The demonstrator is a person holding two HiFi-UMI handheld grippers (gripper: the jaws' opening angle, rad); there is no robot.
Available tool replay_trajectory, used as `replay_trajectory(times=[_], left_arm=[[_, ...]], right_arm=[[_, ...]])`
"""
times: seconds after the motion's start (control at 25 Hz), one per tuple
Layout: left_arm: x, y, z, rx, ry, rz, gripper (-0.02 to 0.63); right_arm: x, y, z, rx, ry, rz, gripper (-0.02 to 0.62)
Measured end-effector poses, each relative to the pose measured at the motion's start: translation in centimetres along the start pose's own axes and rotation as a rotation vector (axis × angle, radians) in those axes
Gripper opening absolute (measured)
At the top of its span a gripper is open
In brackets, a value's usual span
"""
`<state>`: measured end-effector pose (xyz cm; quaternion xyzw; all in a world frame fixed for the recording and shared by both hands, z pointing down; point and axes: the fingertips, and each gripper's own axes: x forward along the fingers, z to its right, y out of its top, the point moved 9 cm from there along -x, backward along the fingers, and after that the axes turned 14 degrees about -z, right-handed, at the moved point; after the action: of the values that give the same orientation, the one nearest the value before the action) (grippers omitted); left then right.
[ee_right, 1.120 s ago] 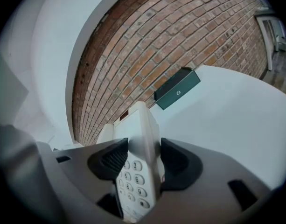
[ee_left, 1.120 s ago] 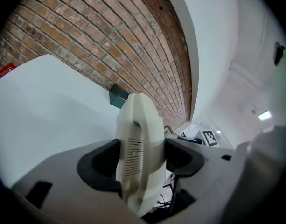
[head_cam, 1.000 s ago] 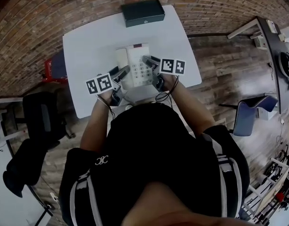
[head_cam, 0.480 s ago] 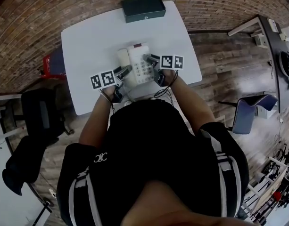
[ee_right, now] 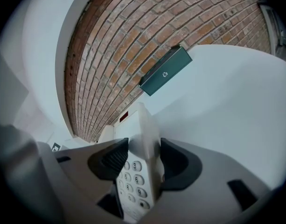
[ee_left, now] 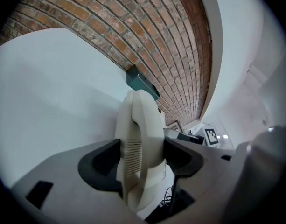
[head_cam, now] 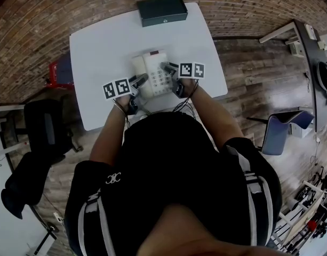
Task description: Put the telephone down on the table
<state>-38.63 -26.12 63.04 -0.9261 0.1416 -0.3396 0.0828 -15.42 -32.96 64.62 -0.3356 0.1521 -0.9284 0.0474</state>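
A cream desk telephone [head_cam: 152, 73] with its handset on the left and a keypad is held over the white table [head_cam: 99, 47], near the table's front edge. My left gripper [head_cam: 141, 79] is shut on the telephone's [ee_left: 138, 143] left, handset side. My right gripper [head_cam: 168, 68] is shut on the right edge of the telephone [ee_right: 140, 139], next to the keypad. I cannot tell whether the telephone's base touches the table.
A dark green flat box [head_cam: 161, 9] lies at the table's far edge against the brick-patterned floor [head_cam: 35, 15]. A black chair [head_cam: 46, 129] stands at the left, a blue chair [head_cam: 278, 132] at the right. A cord [head_cam: 182, 108] hangs under the telephone.
Both grippers have carried the telephone a little farther over the table and slightly left; their grip is unchanged.
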Motion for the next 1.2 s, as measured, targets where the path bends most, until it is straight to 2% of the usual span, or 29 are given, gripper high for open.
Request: replay_trajectory(times=[0.4, 0.6, 0.72, 0.84, 0.96, 1.0, 1.08, 1.12, 1.2], left_arm=[[0.6, 0.5, -0.7, -0.039, 0.006, 0.005, 0.298], [0.9, 0.8, -0.7, -0.024, 0.009, -0.021, 0.304], [0.6, 0.9, -0.5, 0.030, 0.053, -0.020, 0.327], [-0.5, 1.0, -0.1, 0.098, 0.125, 0.015, 0.328], [-2.9, 1.1, 0.4, 0.151, 0.206, 0.101, 0.321], [-3.7, 1.2, 0.7, 0.164, 0.234, 0.130, 0.267], [-5.2, 1.3, 1.4, 0.189, 0.285, 0.191, 0.086], [-5.8, 1.4, 1.9, 0.204, 0.306, 0.226, 0.040], [-7.0, 1.8, 3.1, 0.247, 0.339, 0.296, 0.011]], right_arm=[[0.6, 0.1, 0.7, 0.059, -0.018, -0.013, 0.193], [0.8, 0.1, 0.9, 0.070, -0.003, -0.014, 0.197], [0.9, 0.1, 0.6, 0.040, -0.041, -0.006, 0.209], [-0.3, 0.6, 0.5, 0.026, -0.089, 0.075, 0.213], [-2.7, 1.3, -0.1, 0.016, -0.141, 0.228, 0.199], [-3.5, 1.5, -0.6, -0.005, -0.164, 0.275, 0.144], [-4.7, 1.6, -1.5, -0.062, -0.201, 0.346, 0.048], [-5.1, 1.5, -1.9, -0.092, -0.208, 0.366, 0.029], [-5.5, 1.6, -3.1, -0.164, -0.227, 0.372, 0.005]])
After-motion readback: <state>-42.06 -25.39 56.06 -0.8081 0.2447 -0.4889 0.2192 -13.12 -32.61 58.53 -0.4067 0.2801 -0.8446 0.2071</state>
